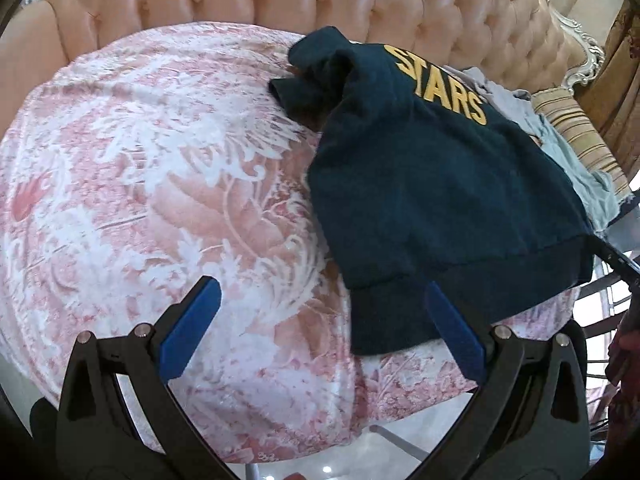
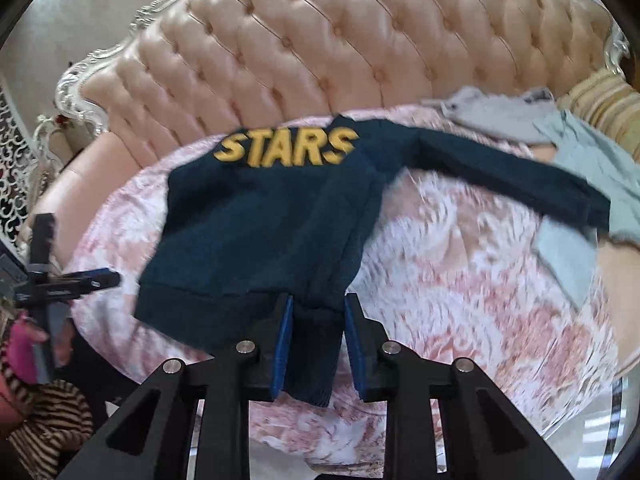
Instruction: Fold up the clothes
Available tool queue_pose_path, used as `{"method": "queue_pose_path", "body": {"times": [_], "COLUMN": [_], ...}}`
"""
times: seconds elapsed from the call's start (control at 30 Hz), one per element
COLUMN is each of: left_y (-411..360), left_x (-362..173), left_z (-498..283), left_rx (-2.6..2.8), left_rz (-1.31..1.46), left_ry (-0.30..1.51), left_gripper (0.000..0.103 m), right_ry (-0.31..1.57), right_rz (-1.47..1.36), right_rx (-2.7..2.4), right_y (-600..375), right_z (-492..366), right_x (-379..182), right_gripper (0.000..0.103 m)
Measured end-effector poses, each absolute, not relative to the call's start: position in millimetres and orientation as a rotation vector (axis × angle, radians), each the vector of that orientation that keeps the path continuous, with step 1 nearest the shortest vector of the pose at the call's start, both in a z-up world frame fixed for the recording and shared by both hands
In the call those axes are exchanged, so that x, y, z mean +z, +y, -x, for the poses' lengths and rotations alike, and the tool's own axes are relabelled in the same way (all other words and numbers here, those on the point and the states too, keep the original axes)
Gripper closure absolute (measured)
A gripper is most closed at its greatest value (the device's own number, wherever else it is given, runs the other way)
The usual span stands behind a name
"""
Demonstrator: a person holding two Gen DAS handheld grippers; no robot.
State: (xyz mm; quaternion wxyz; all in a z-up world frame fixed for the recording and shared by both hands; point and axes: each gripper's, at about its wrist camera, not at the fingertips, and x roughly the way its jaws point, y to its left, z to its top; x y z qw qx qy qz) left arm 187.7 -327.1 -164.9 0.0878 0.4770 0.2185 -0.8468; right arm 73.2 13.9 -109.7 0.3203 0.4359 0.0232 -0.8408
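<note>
Lying on a pink and white floral blanket (image 1: 160,184) is a dark teal sweatshirt (image 1: 432,184), and the only writing that can be read anywhere is the word "STARS" (image 2: 286,148) in bold yellow capital letters across its upper part. In the right wrist view the sweatshirt is spread with its ribbed hem toward the camera and one long sleeve (image 2: 500,168) stretched out to the right, its cuff reaching a pale blue garment (image 2: 592,168) at the blanket's edge. In the left wrist view the other sleeve (image 1: 316,72) is bunched up beside the lettering. The right hand-held gripper (image 2: 316,344) has its blue-padded fingers (image 2: 282,344) drawn in close on either side of a fold of the hem, which fills the narrow gap between them, so it has hold of the sweatshirt at its lower edge. The left hand-held gripper (image 1: 324,328) is spread wide, with nothing between its fingers (image 1: 192,328); one finger is over bare blanket and the other lies just over the corner of the hem, though whether it touches the cloth cannot be told. Behind the blanket rises a tufted peach sofa back (image 2: 320,40) with a silvery carved frame. A grey garment (image 2: 492,116) lies beside the pale blue one near a striped cushion (image 2: 600,100). The right wrist view is slightly blurred.
</note>
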Motion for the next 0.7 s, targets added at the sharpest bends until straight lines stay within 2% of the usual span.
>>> {"method": "queue_pose_path", "body": {"times": [0.07, 0.2, 0.4, 0.5, 0.67, 0.7], "left_y": [-327.8, -330.3, -350.5, -351.8, -348.7, -348.4], "left_x": [-164.9, -168.4, -201.5, -202.4, -203.7, -205.1], "left_z": [-183.7, -182.3, -175.7, -172.1, -162.3, -161.0], "left_rx": [-2.546, -2.617, -2.484, -2.495, -2.508, -2.508], "left_rz": [-1.443, -1.482, -1.539, -1.514, -1.531, -1.536], "left_ry": [0.724, 1.034, 1.378, 1.426, 1.41, 1.401], "left_gripper": [0.001, 0.001, 0.001, 0.001, 0.001, 0.002], "right_ry": [0.057, -0.051, -0.041, -0.061, -0.018, -0.001], "right_rz": [-1.124, -1.071, -1.063, -1.064, -1.155, -1.177], "right_rx": [-2.202, -2.189, -2.2, -2.222, -2.197, -2.194], "right_y": [12.1, 14.2, 12.3, 21.1, 19.8, 18.2], "right_z": [-74.2, -73.7, -72.0, -69.4, -64.8, -64.6], "right_x": [-97.9, -80.5, -74.3, -73.1, -94.2, -101.1], "right_gripper": [0.077, 0.077, 0.084, 0.088, 0.088, 0.085]}}
